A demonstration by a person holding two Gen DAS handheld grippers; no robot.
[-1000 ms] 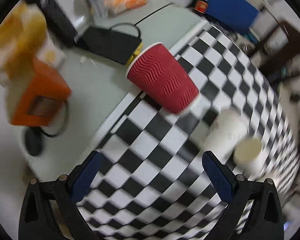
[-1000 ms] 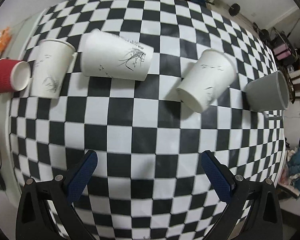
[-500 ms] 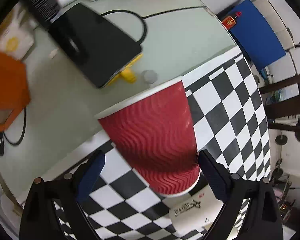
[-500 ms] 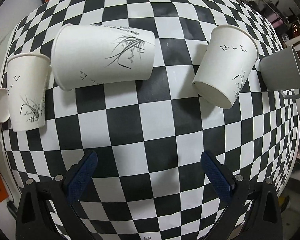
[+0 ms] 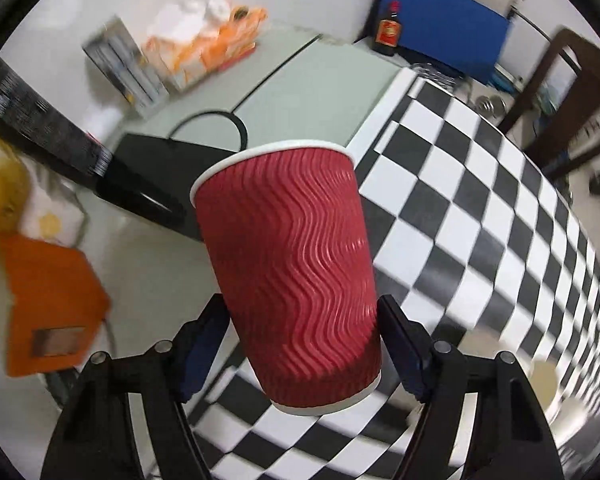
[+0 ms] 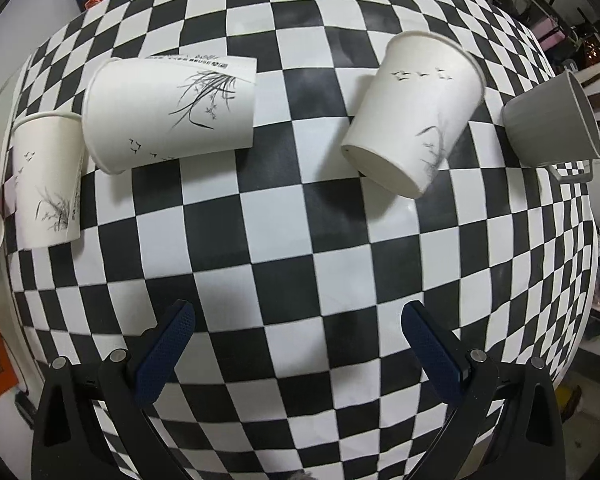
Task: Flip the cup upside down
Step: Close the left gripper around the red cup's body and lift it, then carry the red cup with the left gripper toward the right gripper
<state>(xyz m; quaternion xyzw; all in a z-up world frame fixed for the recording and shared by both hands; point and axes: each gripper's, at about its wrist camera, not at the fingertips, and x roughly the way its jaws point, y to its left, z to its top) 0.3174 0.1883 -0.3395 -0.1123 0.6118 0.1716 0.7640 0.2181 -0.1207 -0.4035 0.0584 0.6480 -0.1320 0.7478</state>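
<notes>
Fingers (image 5: 204,344) of the left gripper (image 5: 300,344) pinched the red cup (image 5: 296,264) near its base, above the checkered table's (image 5: 480,216) edge. The right gripper (image 6: 296,356) hung open over the table, holding nothing.

A checkered tablecloth (image 6: 300,240) covers the table, with a dark wooden chair (image 5: 572,80) beside it.

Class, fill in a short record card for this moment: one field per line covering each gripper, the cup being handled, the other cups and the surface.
left gripper: shut on the red cup
red cup: ribbed, lifted, rim pointing away from the camera
right gripper: open, empty, above the checkered cloth
white paper cups: three, at; the middle one lies on its side
grey cup: far right, tipped
</notes>
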